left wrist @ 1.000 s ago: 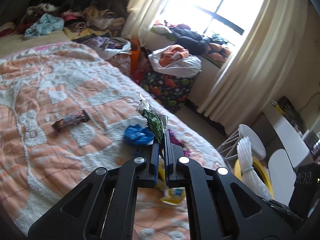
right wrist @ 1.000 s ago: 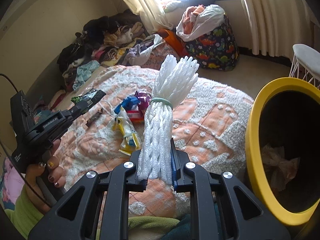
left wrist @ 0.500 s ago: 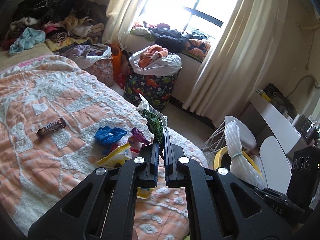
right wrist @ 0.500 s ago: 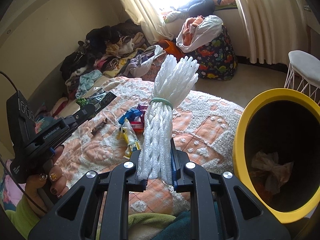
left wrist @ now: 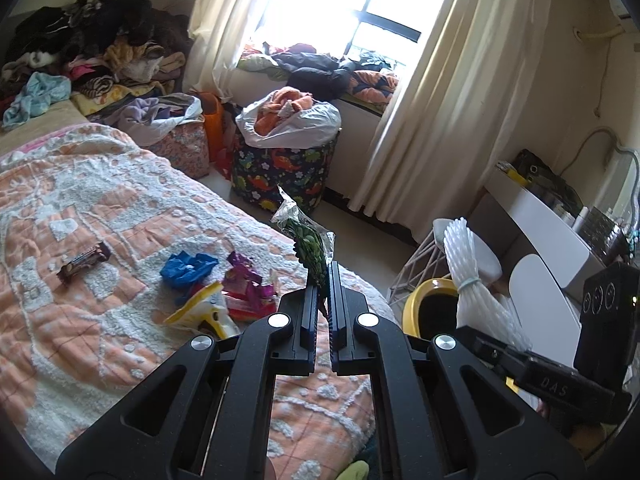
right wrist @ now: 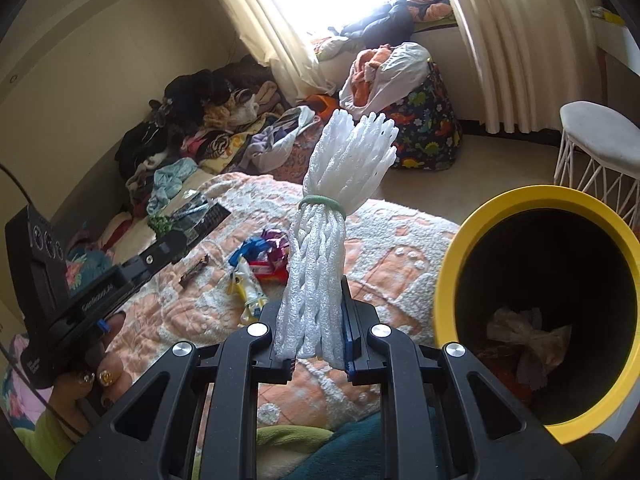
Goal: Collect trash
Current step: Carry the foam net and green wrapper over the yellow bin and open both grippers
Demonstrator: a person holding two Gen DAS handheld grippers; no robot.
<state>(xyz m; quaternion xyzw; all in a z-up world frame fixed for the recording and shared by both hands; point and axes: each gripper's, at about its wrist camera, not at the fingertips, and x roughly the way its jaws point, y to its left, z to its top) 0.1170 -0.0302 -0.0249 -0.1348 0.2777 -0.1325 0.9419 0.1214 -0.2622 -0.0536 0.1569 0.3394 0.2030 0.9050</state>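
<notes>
My left gripper point(left wrist: 324, 280) is shut on a green and silver snack wrapper point(left wrist: 308, 240), held up above the bed's edge. My right gripper point(right wrist: 316, 300) is shut on a white foam net bundle point(right wrist: 332, 216) tied with a green band, held beside the yellow-rimmed trash bin point(right wrist: 452, 264). The bin holds crumpled paper point(right wrist: 528, 332); it also shows in the left wrist view point(left wrist: 416, 304). On the bedspread lie a blue wrapper point(left wrist: 188, 268), a purple wrapper point(left wrist: 248, 284), a yellow packet point(left wrist: 200, 312) and a brown candy bar wrapper point(left wrist: 84, 262).
The orange and white bedspread point(left wrist: 80, 200) covers the bed. Piles of clothes point(left wrist: 92, 52) sit at its head. A dinosaur-print laundry basket point(left wrist: 280, 172) stands by the curtain. A white wire stool point(right wrist: 596, 160) and a white desk point(left wrist: 536, 220) stand near the bin.
Both grippers have swung right, toward the bin. In the right wrist view the bin's opening has grown larger and closer. Both grips are unchanged.
</notes>
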